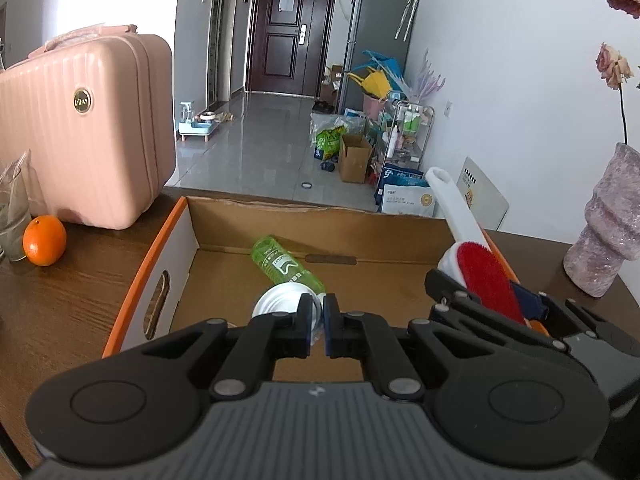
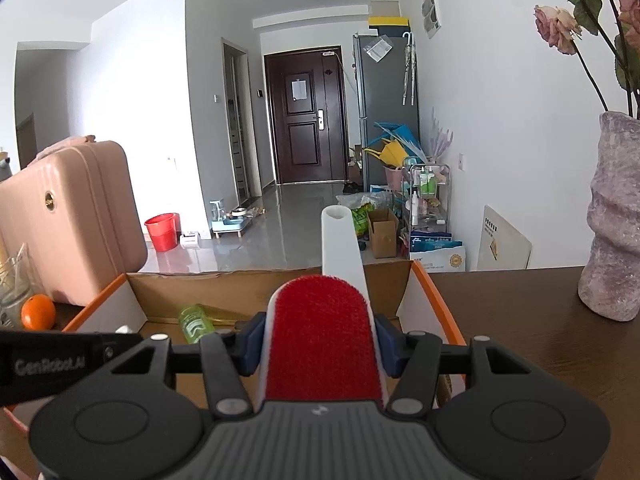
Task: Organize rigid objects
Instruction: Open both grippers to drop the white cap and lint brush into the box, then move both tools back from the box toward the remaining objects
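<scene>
1. Left wrist view: the left gripper [image 1: 317, 322] hangs over the near part of an open cardboard box [image 1: 360, 236] with orange-edged walls, which stands on a dark wooden tabletop [image 1: 60, 304]. Its jaws stand almost together, with only a narrow slit between the pads, and nothing is seen clamped in them.
2. Same view: a green bottle [image 1: 286, 266] lies on its side on the box floor, its silver cap end [image 1: 280, 300] toward the camera, just beyond the left gripper's fingertips. Whether the pads touch the cap cannot be told.
3. Same view: the right gripper [image 1: 496, 300] enters from the right at the box's right wall, clamped on a lint brush [image 1: 486, 276] with a red pad and a white handle that slants up and away over the wall.
4. Same view: an orange [image 1: 44, 240] sits on the tabletop left of the box, beside a pink suitcase [image 1: 88, 128]. A mottled pink vase [image 1: 604, 236] stands to the right, apart from the box.
5. Right wrist view: the right gripper [image 2: 318, 344] has its jaws closed on the sides of the lint brush [image 2: 318, 332], red face up, white handle pointing forward above the cardboard box [image 2: 420, 300].
6. Same view: the green bottle [image 2: 196, 322] lies in the box to the left; the orange [image 2: 38, 312], pink suitcase [image 2: 68, 216] and vase [image 2: 616, 220] are also visible.
</scene>
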Action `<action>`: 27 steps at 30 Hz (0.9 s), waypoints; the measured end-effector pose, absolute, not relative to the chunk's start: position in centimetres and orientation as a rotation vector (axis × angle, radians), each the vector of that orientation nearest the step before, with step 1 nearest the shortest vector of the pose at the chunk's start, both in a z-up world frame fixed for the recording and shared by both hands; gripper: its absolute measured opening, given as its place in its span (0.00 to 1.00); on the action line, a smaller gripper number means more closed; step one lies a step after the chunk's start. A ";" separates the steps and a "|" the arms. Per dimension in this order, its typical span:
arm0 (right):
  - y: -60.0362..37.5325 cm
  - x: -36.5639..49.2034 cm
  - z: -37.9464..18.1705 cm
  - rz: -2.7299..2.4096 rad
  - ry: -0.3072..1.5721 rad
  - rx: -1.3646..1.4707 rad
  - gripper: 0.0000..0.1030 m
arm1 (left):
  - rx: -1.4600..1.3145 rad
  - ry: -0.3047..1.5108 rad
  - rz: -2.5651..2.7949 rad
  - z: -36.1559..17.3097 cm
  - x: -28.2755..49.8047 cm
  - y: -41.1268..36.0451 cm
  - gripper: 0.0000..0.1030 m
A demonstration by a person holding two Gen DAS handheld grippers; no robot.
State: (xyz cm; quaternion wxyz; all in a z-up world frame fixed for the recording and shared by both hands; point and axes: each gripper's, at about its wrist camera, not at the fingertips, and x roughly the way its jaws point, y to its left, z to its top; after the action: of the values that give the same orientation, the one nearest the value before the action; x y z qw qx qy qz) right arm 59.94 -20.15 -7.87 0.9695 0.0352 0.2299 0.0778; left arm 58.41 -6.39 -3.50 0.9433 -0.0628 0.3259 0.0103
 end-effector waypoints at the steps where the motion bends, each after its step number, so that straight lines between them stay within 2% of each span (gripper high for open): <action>1: -20.0 60.2 -7.9 0.155 0.471 0.065 0.53 | -0.125 0.666 0.025 -3.5 58.4 -6.4 0.08; 4: -19.8 60.6 -8.3 0.135 0.496 0.056 0.56 | -0.126 0.675 0.032 -3.5 58.3 -6.2 0.10; 5: -19.9 60.7 -8.3 0.128 0.499 0.052 0.65 | -0.132 0.682 0.036 -3.6 58.3 -6.1 0.16; 6: -19.9 60.6 -8.2 0.123 0.498 0.053 0.70 | -0.135 0.687 0.039 -3.6 58.4 -6.0 0.27; 7: -20.1 60.5 -8.0 0.123 0.493 0.061 0.79 | -0.136 0.689 0.049 -3.6 58.4 -5.8 0.34; 8: -20.2 60.3 -7.8 0.125 0.490 0.067 0.83 | -0.134 0.685 0.064 -3.5 58.4 -5.7 0.48; 11: -20.4 60.1 -7.5 0.126 0.490 0.072 0.84 | -0.136 0.666 0.081 -3.2 58.1 -5.3 0.61; 14: -20.7 60.1 -7.4 0.117 0.500 0.082 0.87 | -0.138 0.651 0.104 -2.9 57.9 -5.0 0.79; 20: -21.1 60.3 -7.6 0.094 0.511 0.085 0.91 | -0.127 0.643 0.113 -3.1 57.8 -4.8 0.85; 27: -21.7 59.7 -7.6 0.069 0.505 0.094 0.91 | -0.109 0.597 0.125 -3.0 57.3 -4.0 0.90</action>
State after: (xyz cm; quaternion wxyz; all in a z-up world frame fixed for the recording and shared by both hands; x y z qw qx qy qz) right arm 59.71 -21.71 -7.55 0.9666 0.0467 0.2499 0.0341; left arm 57.26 -3.98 -3.01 0.9523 -0.0538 0.2940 0.0617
